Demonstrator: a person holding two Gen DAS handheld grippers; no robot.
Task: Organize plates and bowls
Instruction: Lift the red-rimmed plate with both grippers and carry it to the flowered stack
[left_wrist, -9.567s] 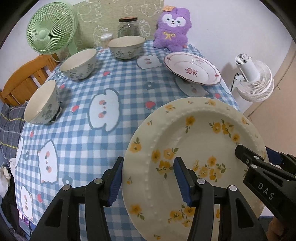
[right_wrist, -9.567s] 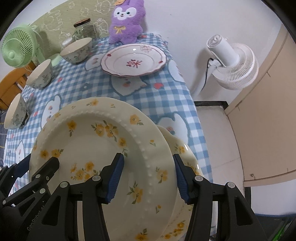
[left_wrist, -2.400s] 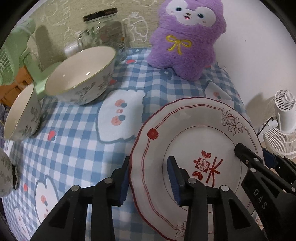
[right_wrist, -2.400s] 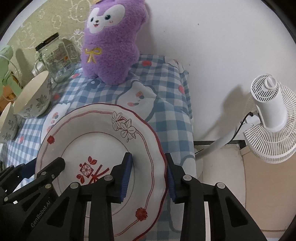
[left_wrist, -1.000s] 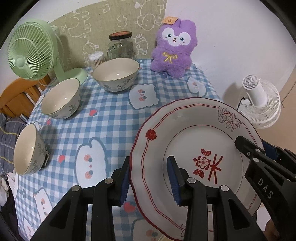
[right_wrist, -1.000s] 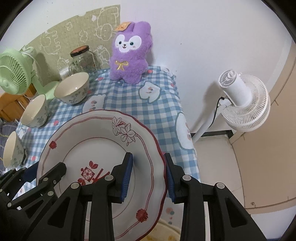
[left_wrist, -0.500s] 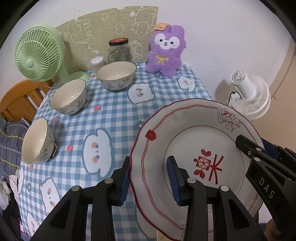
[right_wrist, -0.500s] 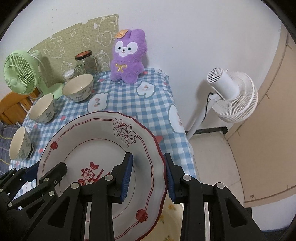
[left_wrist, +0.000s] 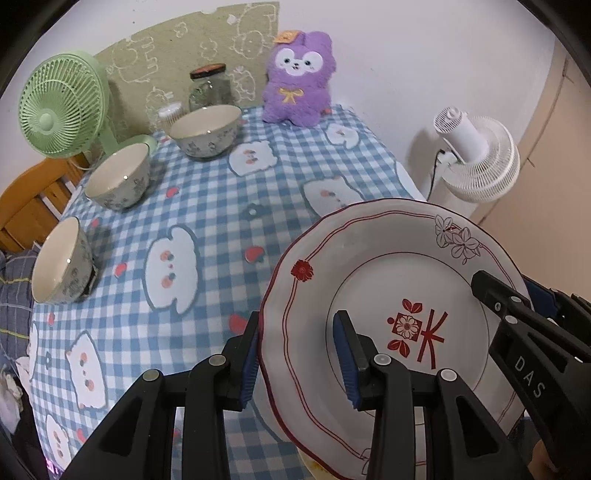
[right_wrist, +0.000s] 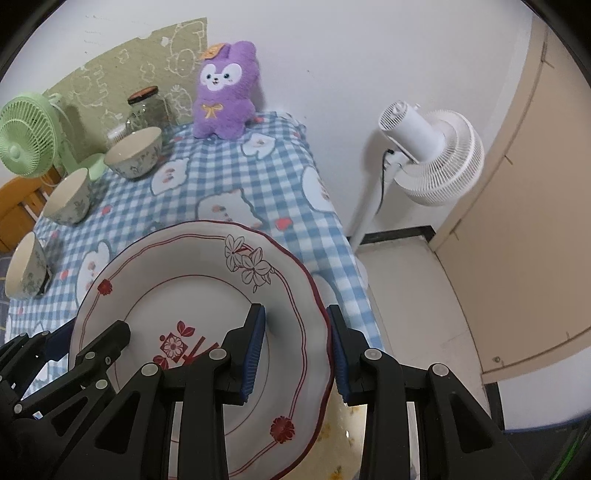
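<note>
While both grippers (left_wrist: 295, 354) (right_wrist: 295, 347) pinch the plate (left_wrist: 388, 280), three bowls (left_wrist: 205, 129) — purple plush (left_wrist: 299, 92) — stand beyond.

Pretty even, soft indoor light in both views, nothing blown out. The bowls (left_wrist: 120, 177) throw small soft shadows on the checked surface (left_wrist: 207, 206), and the white fan (right_wrist: 432, 155) shadows the wall. Heavy fisheye bending, black vignette corners, everything sharp.

left gripper (left_wrist: 295, 354): clamped, angled down | right gripper (right_wrist: 295, 347): clamped, angled down
</note>
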